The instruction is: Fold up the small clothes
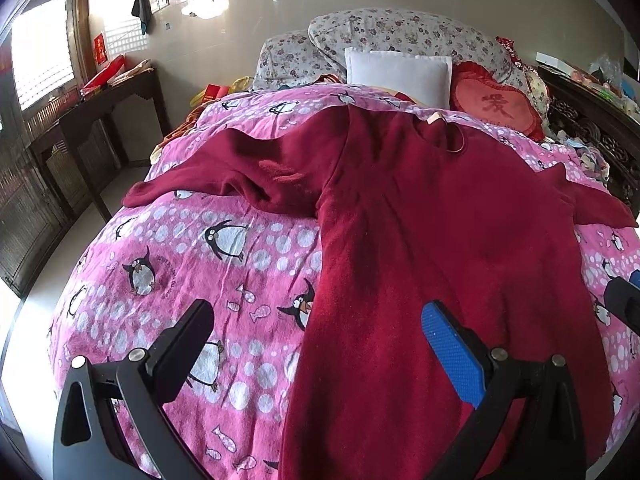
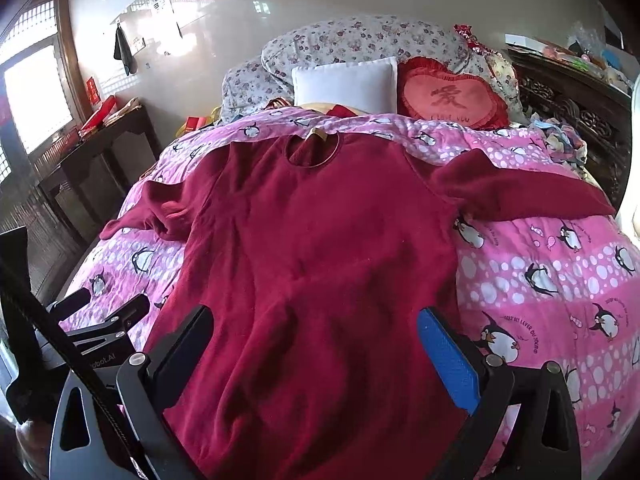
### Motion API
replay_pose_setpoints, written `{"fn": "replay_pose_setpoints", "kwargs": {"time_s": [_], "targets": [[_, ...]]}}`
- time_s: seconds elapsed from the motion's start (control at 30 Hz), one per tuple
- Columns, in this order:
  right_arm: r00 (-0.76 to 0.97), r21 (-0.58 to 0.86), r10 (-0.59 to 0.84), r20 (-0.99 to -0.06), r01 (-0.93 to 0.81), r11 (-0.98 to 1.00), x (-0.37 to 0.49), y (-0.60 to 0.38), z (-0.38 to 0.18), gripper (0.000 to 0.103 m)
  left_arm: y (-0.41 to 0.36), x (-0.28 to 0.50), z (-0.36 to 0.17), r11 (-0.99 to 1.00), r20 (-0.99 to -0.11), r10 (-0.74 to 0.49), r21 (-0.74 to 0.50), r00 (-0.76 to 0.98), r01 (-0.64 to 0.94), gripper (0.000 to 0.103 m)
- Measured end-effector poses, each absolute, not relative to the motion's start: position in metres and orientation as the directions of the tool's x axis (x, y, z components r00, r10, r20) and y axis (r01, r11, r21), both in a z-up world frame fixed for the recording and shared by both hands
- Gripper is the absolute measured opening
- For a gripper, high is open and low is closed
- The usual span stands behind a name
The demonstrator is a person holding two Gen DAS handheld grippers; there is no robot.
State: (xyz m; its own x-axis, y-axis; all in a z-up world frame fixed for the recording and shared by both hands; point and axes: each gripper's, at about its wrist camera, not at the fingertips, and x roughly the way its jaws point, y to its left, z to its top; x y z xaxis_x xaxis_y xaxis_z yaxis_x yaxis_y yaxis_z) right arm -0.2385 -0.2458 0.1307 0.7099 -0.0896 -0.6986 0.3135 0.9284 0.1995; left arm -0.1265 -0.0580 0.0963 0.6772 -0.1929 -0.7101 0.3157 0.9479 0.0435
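Two hand-held grippers hover over the near end of a bed, both with fingers spread wide and holding nothing. The left gripper (image 1: 318, 322) straddles the left hem edge of a dark red long-sleeved top (image 1: 420, 240), one finger over the pink penguin-print quilt (image 1: 180, 248) and the blue-padded one over the cloth. The right gripper (image 2: 314, 332) sits squarely above the lower body of the same top (image 2: 320, 240), near the hem.

The garment lies flat and face up on the quilt, hem toward the cameras, neckline (image 2: 314, 150) away, both sleeves thrown out sideways. The left sleeve (image 1: 224, 176) is rumpled near the shoulder; the right sleeve (image 2: 520, 192) lies straighter.

It looks like a soft, fleecy knit: light, limp, unlikely to slip from padded fingers, but sure to sag and bunch if lifted at one point. The padded quilt beneath may give under pressure, so a pinch risks catching bedding too. Sensible holds would be the sleeve cuffs or shoulder seams for folding the sleeves inward, then the two hem corners together.

Beyond the neckline sit a white pillow (image 2: 346, 84), a red heart-shaped cushion (image 2: 452, 94) and floral bedding (image 2: 352, 40) against the wall.
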Motion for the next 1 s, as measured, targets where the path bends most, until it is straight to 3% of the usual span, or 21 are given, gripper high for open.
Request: {"fn": "replay_pose_setpoints", "kwargs": {"time_s": [1.0], "targets": [[0.691,0.189,-0.117,-0.714,0.351,0.917,-0.236,-0.251,0.116,0.103,-0.067,-0.126,0.090,0.946,-0.723,-0.200,0.032,0.661,0.322,0.103]]}}
